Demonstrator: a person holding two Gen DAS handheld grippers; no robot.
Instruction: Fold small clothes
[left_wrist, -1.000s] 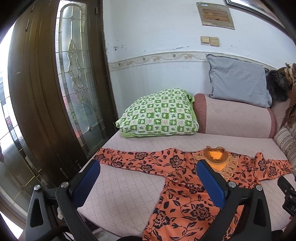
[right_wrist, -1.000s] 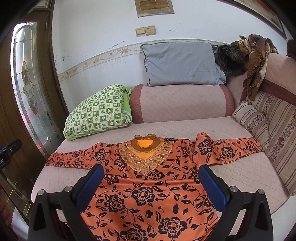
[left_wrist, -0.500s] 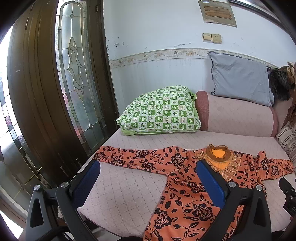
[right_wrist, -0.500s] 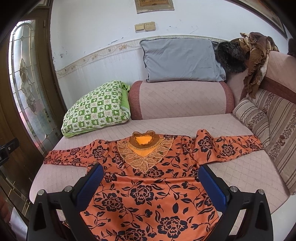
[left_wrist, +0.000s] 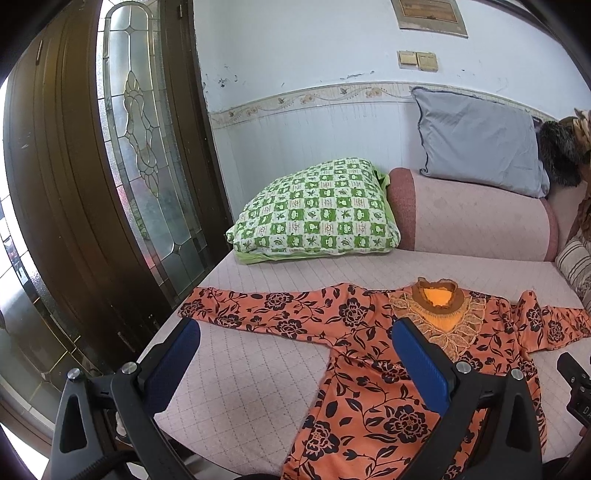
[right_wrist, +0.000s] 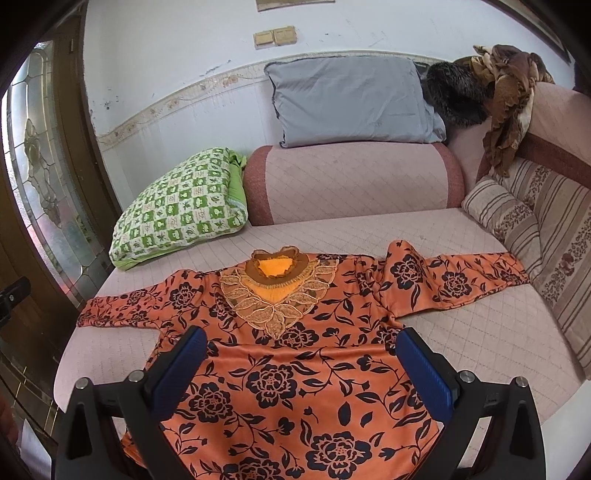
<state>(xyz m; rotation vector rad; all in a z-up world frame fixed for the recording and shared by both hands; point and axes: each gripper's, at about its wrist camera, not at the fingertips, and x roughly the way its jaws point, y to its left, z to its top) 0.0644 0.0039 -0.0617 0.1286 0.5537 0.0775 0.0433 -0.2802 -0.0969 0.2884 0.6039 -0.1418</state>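
Both grippers are hanging wide open, empty, over the sofa (right_wrist: 480, 332): left gripper (left_wrist: 295, 354) near the left sleeve (left_wrist: 258, 306), right gripper (right_wrist: 301, 356) above the orange floral blouse (right_wrist: 295, 369), lying flat, sleeves spread. Looks like folding isn't starting yet; next I'm guessing a sleeve pinch and fold inward.

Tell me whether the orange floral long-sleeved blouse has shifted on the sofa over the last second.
No. The orange floral blouse lies as before relative to the green checked pillow; only the camera view tilted downward.
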